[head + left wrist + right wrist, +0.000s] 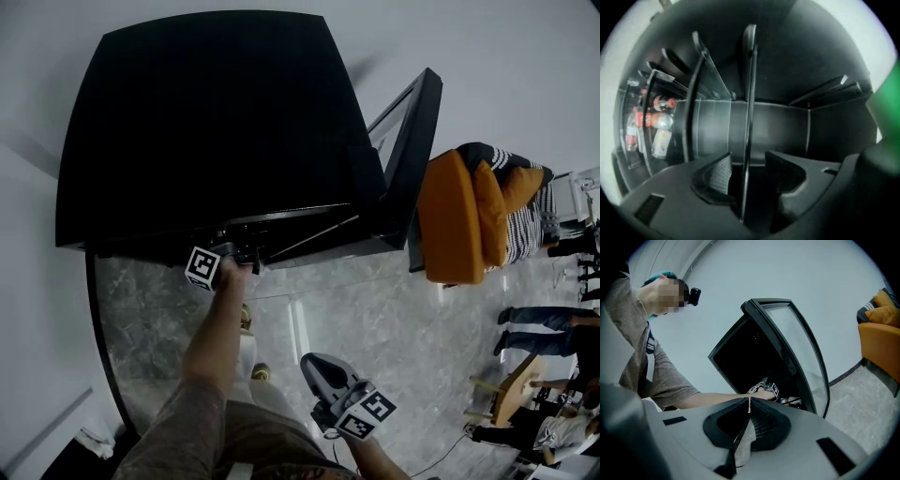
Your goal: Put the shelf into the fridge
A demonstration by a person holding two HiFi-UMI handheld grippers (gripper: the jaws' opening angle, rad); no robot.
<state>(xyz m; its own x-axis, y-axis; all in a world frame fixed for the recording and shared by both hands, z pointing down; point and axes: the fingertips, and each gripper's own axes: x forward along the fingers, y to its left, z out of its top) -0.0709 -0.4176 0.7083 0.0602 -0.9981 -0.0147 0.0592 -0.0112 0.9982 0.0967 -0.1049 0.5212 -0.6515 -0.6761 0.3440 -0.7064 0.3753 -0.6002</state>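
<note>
1. No word, brand or number can be read in any view.
2. Bottles (pixel 655 123) in the fridge (pixel 206 122) door carry red and white labels, but their print is too blurred to read.
3. The marker cube by the fridge opening (pixel 202 267) and the lower marker cube (pixel 367 412) show only black-and-white square patterns, no letters or digits.

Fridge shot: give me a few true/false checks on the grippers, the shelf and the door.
1. The left gripper is clamped on the shelf. False: its jaws stand apart, and the shelf's edge sits between them with a gap on each side.
2. The fridge door is open. True.
3. The right gripper is inside the fridge. False: it is outside, jaws shut, held low near the person's body.
4. Bottles sit in racks to the left of the shelf. True.
</note>
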